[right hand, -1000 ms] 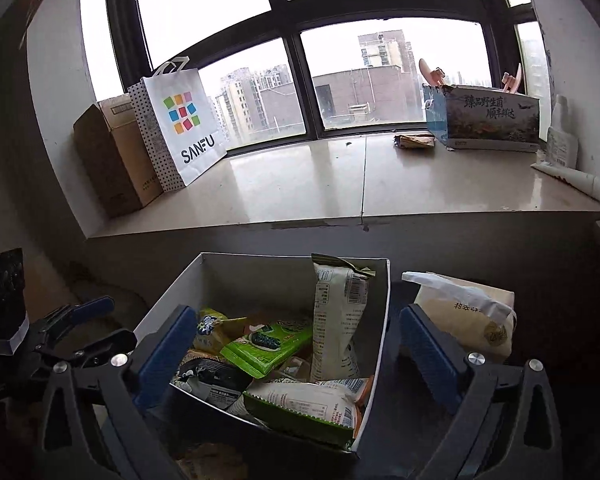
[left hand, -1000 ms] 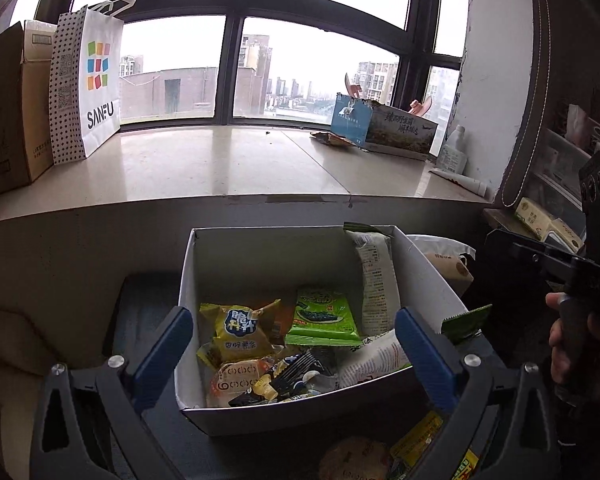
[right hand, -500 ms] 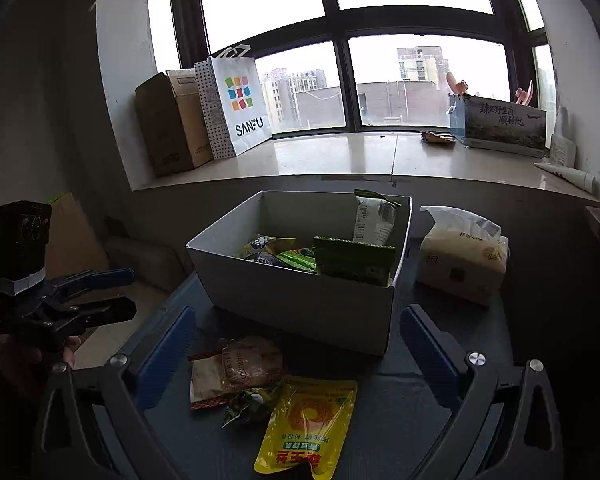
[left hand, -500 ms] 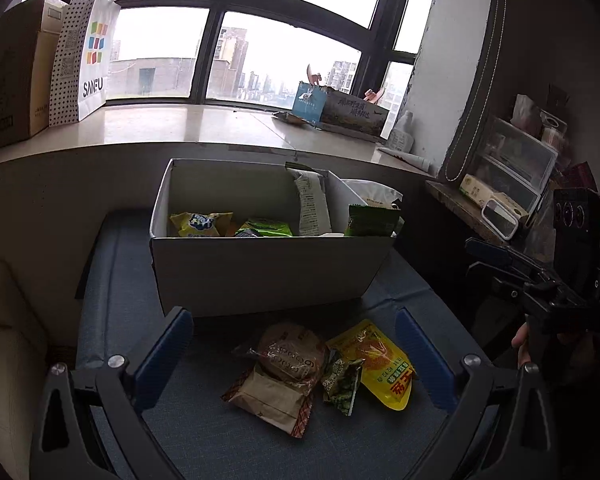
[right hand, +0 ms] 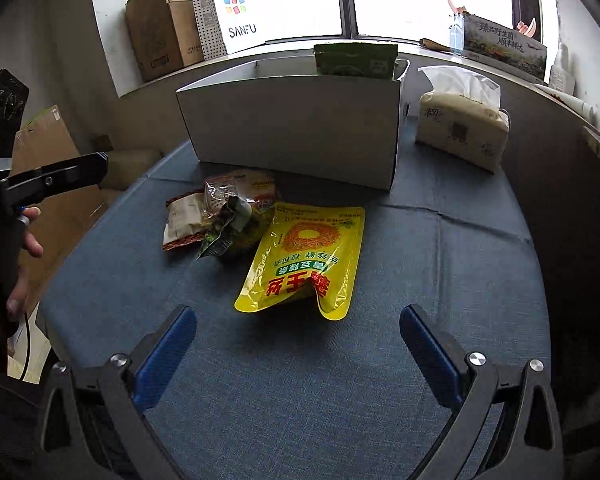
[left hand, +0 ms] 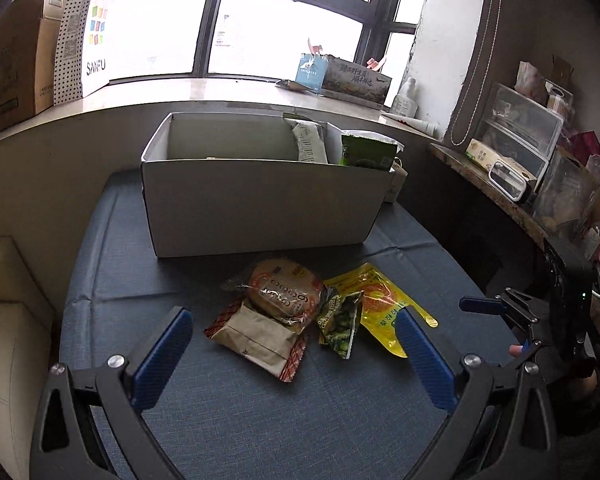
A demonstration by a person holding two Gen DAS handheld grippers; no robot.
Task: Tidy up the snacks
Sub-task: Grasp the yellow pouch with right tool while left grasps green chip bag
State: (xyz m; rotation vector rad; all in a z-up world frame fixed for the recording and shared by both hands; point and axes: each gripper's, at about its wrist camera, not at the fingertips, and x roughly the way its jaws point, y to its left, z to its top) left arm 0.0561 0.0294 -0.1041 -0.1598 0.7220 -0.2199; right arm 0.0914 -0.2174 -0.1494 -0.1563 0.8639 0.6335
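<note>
Left gripper and right gripper, bottom of frame: both spread wide, empty. Centre frame: yellow pouch, green packet and brown wrappers overlap on the blue cloth. Beyond, upper centre: white box. Risk: overlapping film may drag neighbours along.
</note>
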